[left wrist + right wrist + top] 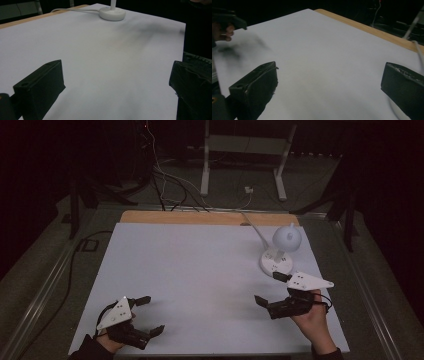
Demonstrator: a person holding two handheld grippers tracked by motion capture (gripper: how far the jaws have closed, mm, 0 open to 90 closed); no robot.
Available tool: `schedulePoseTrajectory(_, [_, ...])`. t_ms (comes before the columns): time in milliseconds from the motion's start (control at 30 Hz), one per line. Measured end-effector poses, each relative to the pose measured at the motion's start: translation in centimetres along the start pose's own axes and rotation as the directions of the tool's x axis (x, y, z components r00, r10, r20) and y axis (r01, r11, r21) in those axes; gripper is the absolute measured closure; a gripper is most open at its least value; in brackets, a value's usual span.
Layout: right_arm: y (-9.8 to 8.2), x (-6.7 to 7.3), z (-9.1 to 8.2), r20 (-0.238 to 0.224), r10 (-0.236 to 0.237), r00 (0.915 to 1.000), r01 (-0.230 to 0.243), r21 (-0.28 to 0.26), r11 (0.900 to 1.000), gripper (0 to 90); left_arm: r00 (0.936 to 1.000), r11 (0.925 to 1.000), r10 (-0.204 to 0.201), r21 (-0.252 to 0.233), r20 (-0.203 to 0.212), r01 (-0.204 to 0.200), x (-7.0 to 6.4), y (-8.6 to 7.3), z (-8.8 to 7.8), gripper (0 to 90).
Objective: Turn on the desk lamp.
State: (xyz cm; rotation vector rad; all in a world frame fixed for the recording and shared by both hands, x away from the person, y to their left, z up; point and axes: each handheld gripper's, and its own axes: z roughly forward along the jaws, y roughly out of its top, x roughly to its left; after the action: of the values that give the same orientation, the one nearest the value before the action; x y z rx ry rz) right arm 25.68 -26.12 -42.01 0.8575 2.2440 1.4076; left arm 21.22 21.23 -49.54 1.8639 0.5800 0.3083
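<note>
A white desk lamp with a round head stands on its round base at the right back of the white sheet. My left gripper rests low over the sheet's front left corner, open, with nothing between its jaws. At the front right, just in front of the lamp base, a hand holds my right gripper, also open and holding nothing. The right gripper view shows the other hand and gripper far off at its top left.
The sheet covers a wooden tabletop whose edge shows at the back. The lamp's white cable runs off the back edge to the floor. Beyond the table stand a white frame and several cables.
</note>
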Motion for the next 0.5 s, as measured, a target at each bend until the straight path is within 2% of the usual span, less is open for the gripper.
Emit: schedulePoseTrajectory(500, [0.0,-2.5,-0.9,0.103,0.052,0.9934,-0.051,-0.007,0.999,0.2,1.0000,1.0000,-0.008,-0.005,0.000,0.008,0.0,0.0,0.0,0.4])
